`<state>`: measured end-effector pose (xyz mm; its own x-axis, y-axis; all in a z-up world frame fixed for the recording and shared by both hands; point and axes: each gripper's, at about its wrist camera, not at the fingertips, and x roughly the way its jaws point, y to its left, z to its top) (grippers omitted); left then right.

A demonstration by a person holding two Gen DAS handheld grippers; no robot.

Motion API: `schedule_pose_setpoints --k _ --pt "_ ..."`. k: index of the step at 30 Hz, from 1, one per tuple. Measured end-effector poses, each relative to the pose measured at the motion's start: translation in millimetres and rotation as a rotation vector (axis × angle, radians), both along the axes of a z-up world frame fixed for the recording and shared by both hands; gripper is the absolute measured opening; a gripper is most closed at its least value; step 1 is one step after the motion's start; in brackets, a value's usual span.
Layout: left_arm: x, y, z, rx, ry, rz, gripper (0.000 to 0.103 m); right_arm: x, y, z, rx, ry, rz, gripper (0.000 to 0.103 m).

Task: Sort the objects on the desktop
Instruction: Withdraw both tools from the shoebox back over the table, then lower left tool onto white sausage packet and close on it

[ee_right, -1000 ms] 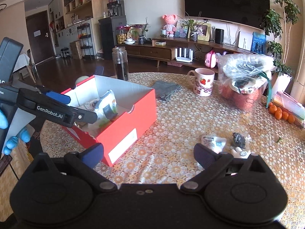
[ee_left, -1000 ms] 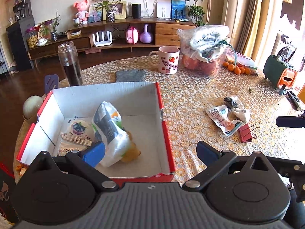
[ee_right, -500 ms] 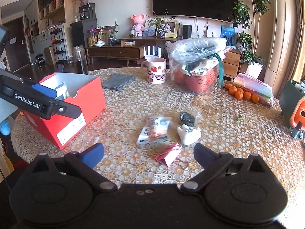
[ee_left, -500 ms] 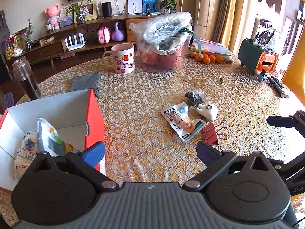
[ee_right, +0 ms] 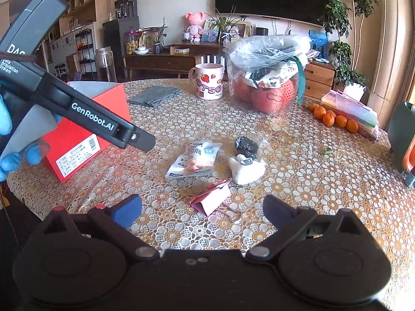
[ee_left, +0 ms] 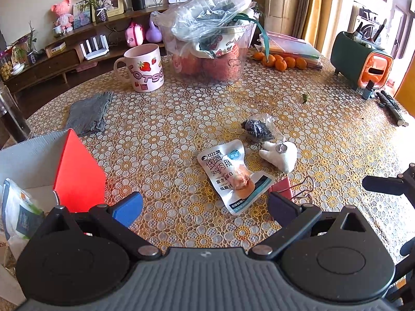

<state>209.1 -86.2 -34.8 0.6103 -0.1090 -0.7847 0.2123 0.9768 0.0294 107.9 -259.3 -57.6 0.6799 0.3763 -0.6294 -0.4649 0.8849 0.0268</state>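
A white snack pouch lies flat mid-table. Beside it sit a white plush piece, a small dark item in clear wrap and a red binder clip. The red box stands at the left with a white bag inside. My left gripper hovers open just short of the pouch. Open as well, my right gripper hangs just before the clip. Both hold nothing.
A pink mug, a clear bag of fruit, a grey cloth and small oranges sit at the back. A green and orange holder stands at the right. A blue-gloved hand holds the left gripper.
My left gripper swung right from over the red box to the loose items. The right view also panned right and closed in on the clip. Both stayed open.
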Motion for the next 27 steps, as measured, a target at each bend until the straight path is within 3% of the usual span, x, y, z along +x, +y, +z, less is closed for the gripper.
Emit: schedule_pose_setpoints --k 27 --pt "99.2 -39.0 -70.6 0.002 0.164 0.066 0.103 75.1 12.2 -58.1 0.003 0.110 0.108 0.086"
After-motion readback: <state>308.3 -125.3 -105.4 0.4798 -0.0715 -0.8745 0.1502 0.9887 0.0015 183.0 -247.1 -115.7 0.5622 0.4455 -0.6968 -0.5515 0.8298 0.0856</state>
